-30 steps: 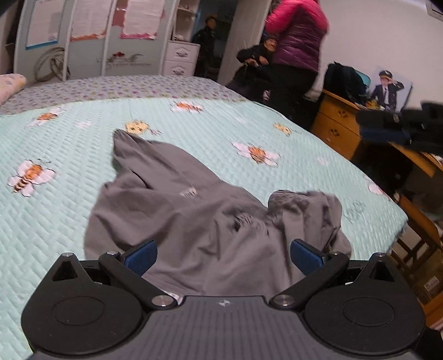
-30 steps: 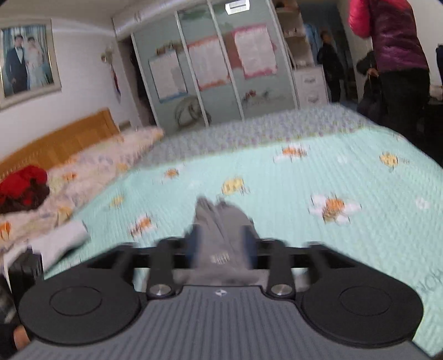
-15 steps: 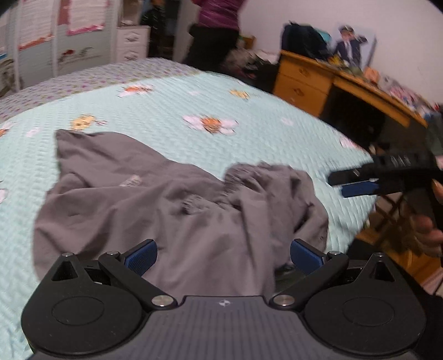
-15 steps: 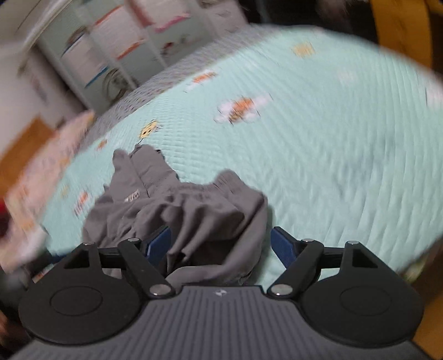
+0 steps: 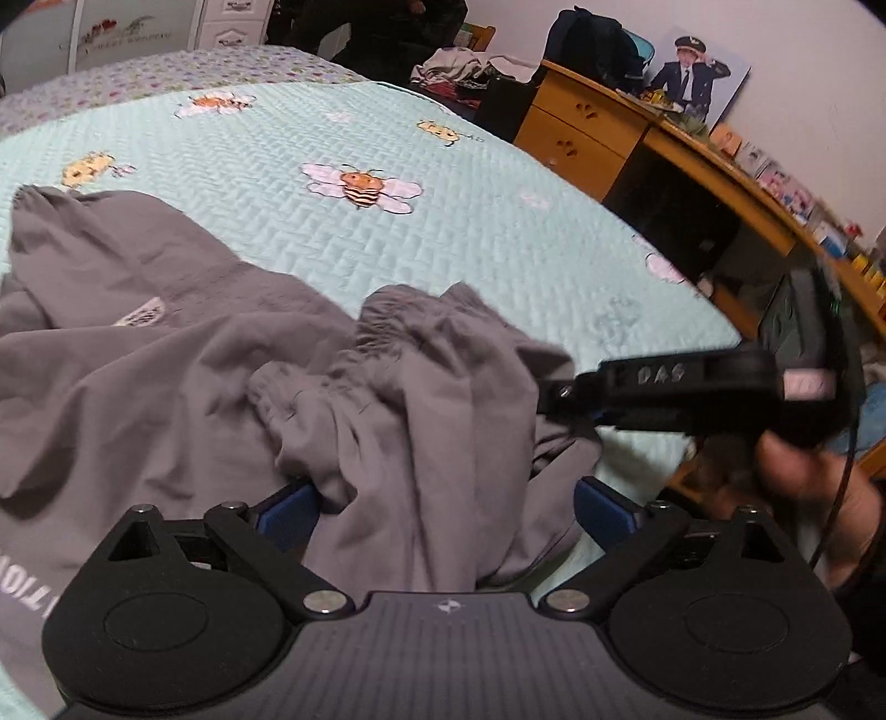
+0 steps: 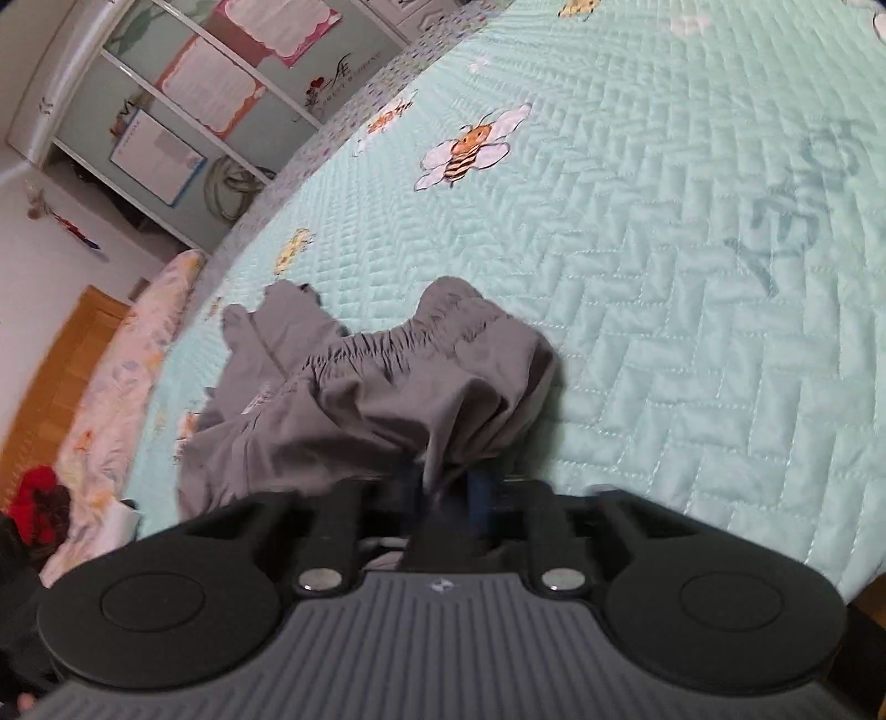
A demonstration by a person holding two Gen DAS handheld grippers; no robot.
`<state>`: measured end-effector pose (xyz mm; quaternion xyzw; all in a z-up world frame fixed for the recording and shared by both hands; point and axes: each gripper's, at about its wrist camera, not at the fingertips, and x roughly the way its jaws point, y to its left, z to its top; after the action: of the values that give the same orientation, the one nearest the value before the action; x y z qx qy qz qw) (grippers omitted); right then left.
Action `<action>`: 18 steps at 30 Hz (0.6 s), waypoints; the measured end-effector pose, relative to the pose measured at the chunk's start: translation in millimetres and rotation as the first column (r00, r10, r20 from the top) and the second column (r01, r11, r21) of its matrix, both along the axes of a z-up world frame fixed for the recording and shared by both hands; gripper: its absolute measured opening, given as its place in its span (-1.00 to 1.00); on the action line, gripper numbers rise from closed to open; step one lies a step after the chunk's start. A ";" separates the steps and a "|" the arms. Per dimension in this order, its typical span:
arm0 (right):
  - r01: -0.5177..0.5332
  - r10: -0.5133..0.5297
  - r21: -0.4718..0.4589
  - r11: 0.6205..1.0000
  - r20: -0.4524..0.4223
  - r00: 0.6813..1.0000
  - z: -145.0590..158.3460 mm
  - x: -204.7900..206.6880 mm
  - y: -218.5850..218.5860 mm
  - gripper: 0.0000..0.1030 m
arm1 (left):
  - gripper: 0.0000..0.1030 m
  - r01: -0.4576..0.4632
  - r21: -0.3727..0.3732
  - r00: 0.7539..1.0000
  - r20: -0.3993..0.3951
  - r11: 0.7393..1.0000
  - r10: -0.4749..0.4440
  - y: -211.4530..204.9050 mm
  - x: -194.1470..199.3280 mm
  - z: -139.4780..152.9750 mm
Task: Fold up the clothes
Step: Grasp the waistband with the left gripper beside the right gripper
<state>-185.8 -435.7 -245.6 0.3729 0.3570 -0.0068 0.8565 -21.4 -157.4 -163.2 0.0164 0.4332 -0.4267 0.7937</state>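
A crumpled grey garment (image 5: 166, 360) with a gathered elastic waistband (image 6: 387, 338) lies on the mint bee-print bedspread (image 5: 443, 232). My left gripper (image 5: 446, 507) stands wide, its jaws closing slightly. A bunched fold of the grey cloth rises between its blue pads (image 5: 288, 512), and a gap shows at the right pad. My right gripper (image 6: 443, 487) is closing and pinches the near edge of the grey garment (image 6: 360, 399) between its pads. In the left wrist view the right gripper (image 5: 559, 399) reaches in from the right, held by a hand, and bites the cloth's right edge.
The bed's right edge drops toward a wooden desk (image 5: 598, 127) carrying a framed photo (image 5: 692, 72) and small items. A wardrobe with posters (image 6: 183, 99) stands at the far end. Floral bedding (image 6: 111, 376) and a red item (image 6: 39, 493) lie left. A person's dark legs (image 5: 387, 33) stand beyond the bed.
My right gripper dropped to the garment's near edge, rolled and went from wide to pinched on the cloth. The left gripper moved closer to the bunched waistband, which now sits between its fingers.
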 end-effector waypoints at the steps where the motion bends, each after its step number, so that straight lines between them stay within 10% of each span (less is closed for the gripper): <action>1: -0.002 0.002 0.001 1.000 0.011 1.000 0.3 -0.7 0.6 -0.77 | 0.85 -0.005 -0.013 1.000 -0.013 1.000 0.005 -1.1 1.9 -0.3; 8: 0.038 -0.029 -0.074 0.997 0.113 0.993 23.2 -7.0 -1.9 -0.85 | 0.53 -0.038 -0.079 0.998 -0.062 0.996 0.033 -1.1 11.1 4.0; 12: 0.035 -0.014 -0.128 0.991 0.161 0.987 43.8 -9.4 -3.1 -0.85 | 0.94 -0.096 0.003 0.989 -0.110 0.995 0.096 3.5 21.6 -5.1; 18: -0.014 0.034 -0.210 0.978 0.093 0.995 38.8 -10.2 6.0 -0.79 | 0.98 -0.147 -0.031 0.958 -0.255 0.989 0.135 1.6 51.1 -20.1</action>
<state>-196.0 -429.7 -206.8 0.2763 0.3174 -0.0161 0.9070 29.6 -155.9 -183.3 -0.0884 0.5199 -0.3782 0.7608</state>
